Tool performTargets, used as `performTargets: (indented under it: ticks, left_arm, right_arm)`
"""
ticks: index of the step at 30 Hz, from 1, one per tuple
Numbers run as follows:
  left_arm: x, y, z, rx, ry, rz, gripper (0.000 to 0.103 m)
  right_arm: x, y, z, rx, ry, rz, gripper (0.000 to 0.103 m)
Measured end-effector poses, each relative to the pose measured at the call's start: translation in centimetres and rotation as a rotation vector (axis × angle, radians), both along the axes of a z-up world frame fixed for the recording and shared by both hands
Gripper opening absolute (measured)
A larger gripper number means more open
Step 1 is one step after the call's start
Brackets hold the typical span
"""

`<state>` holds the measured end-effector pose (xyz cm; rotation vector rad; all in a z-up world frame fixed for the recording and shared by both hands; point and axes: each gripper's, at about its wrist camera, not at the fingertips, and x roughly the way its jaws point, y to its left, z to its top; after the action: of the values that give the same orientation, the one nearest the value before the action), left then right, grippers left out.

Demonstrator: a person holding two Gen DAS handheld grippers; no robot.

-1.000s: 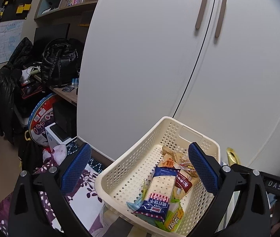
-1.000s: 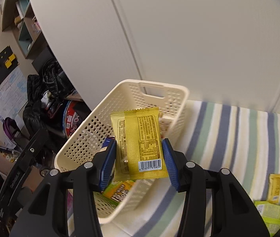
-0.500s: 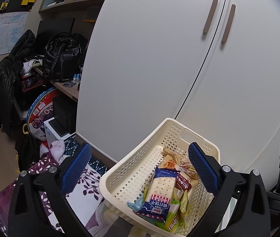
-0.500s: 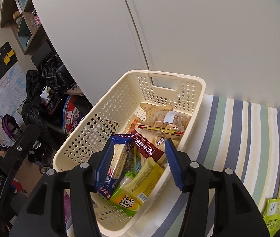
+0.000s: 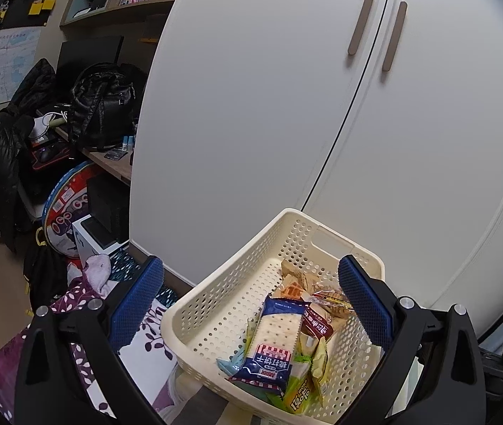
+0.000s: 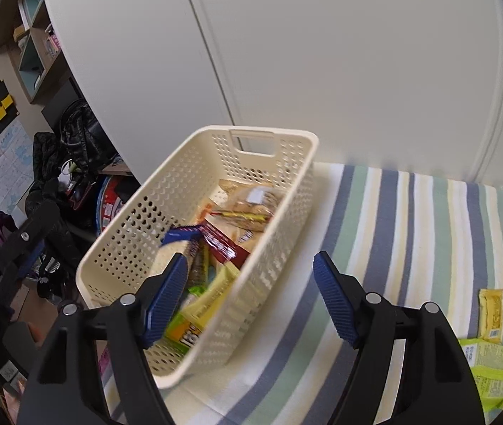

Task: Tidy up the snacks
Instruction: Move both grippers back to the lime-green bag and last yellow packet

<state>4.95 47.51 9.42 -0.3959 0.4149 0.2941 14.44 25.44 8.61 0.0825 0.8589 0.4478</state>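
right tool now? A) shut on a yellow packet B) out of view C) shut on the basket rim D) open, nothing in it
D: the right tool is open with nothing between its blue pads, hovering over the near corner of the basket.

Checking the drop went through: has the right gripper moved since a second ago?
Yes. The right gripper has opened and shifted right against the basket, now straddling its right wall toward the striped cloth.
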Motion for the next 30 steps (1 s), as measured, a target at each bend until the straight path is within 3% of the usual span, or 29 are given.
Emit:
performTargets:
  ticks: [3, 8, 10, 19, 30]
  left_arm:
    - [0.1, -0.9, 0.2, 0.016, 0.0, -0.02, 0.1]
    - [0.4, -2.3, 0.2, 0.035, 0.004, -0.055, 0.1]
    - [0.4, -2.8, 0.2, 0.039, 0.007, -0.067, 0.1]
    - [0.8, -5.1, 0.0, 0.061, 0.017, -0.136, 0.1]
    - [1.1, -8.6, -0.3, 0.134, 0.034, -0.207, 0.1]
  right_arm:
    - [-0.4, -1.6, -0.7, -0.007, 0.012, -0.027, 0.081]
    - [-1.3, -5.1, -1.6, -0.002, 0.037, -0.082, 0.083]
    - [-1.9, -6.8, -2.0, -0.002, 0.047, -0.105, 0.09]
    - [-5.8, -15.9, -4.2, -0.015, 0.134, -0.234, 0.091]
    - [-9.7, -24.4, -7.5, 0.104, 0.268, -0.37, 0.091]
